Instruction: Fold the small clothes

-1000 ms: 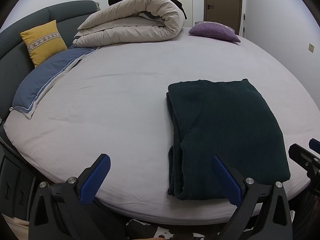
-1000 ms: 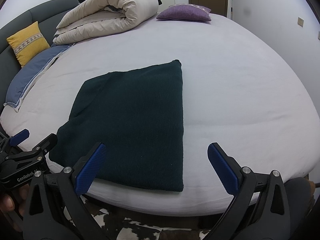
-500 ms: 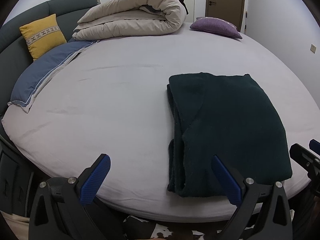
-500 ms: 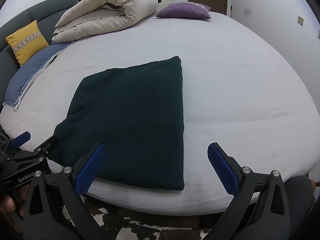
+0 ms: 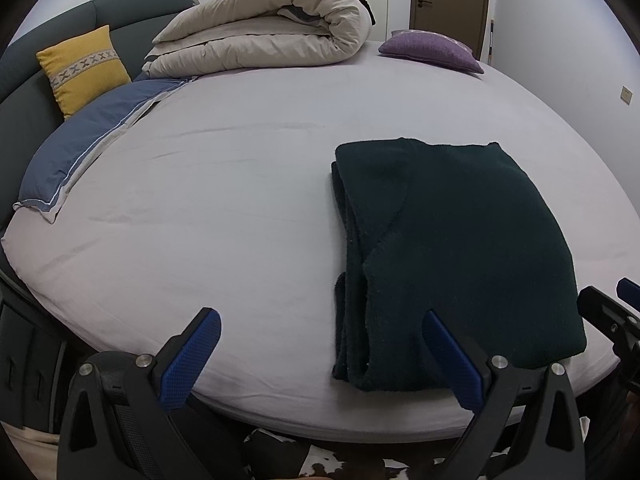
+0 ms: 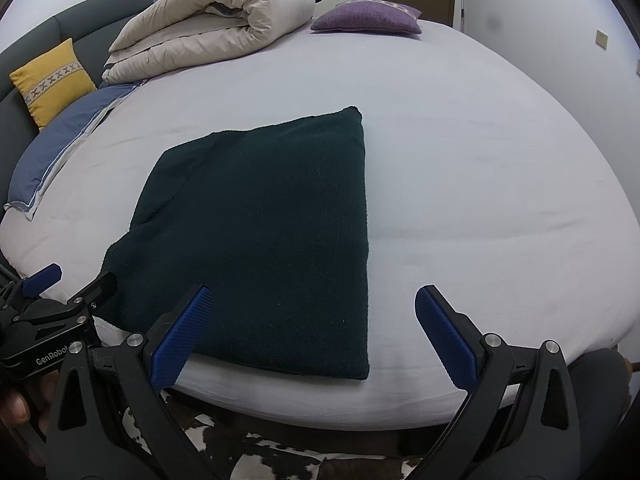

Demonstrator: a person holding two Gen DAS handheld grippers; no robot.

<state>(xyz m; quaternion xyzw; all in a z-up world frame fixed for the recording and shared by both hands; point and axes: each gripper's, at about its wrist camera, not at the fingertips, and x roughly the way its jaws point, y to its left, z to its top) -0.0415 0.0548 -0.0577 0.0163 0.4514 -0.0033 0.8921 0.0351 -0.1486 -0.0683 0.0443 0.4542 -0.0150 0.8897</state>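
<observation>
Left to right: yellow cushion [image 5: 82,70] and blue pillow [image 5: 86,142] at far left; rolled duvet [image 5: 264,36] beyond. Left gripper [image 5: 320,354], fingers spread and released, hovers at the near bed [image 5: 224,184] edge. Folded dark green sweater [image 6: 264,236] lies flat, near-centre. Right gripper [image 6: 310,330], likewise released, holds nothing.

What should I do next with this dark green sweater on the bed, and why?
Probably nothing more than drawing both away. The dark green sweater already lies folded in a flat rectangle on the bed, and the left hand-held gripper and right hand-held gripper are both open and empty.
</observation>
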